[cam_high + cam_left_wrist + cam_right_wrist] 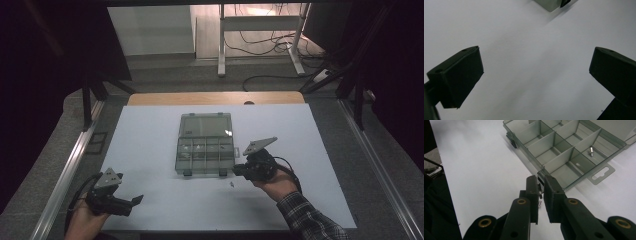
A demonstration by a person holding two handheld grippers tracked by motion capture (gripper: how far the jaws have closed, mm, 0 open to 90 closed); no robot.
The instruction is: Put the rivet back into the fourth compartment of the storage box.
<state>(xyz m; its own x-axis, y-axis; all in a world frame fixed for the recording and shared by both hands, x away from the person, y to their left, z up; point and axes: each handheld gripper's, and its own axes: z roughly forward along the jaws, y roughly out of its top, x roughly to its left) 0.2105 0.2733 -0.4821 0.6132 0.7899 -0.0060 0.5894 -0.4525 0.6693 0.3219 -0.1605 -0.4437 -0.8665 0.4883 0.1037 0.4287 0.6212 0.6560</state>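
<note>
Bench point(150, 150) had a white top, with the clear plastic organizer box point(205, 145) sitting open near its middle, lid folded back on the far side. The box tray was split by dividers into small compartments; one small metal screw point(591, 151) lay in a compartment close to the front wall, the rest looked bare.

Left gripper point(131, 202) hung off the box's front-left corner, well apart from it, jaws spread wide over bare bench, holding nothing. Idle.

Right gripper point(236, 171) sat just off the box's front-right corner, by the latch. Its jaws were nearly pressed together, pinching a small metal part point(539, 190), likely a screw, between the tips. Another tiny screw point(539, 204) lay on the bench just in front of the box, right below those tips; it also showed in the high view point(231, 184).

Judged step: loose screws getting sorted into the box, with one picked and not yet dropped.

Next move needed: lift clear of the front wall, carry over a compartment, spread the jaws above it. Part was tiny and the grip marginal, so it could slip or snag on the wall.
</note>
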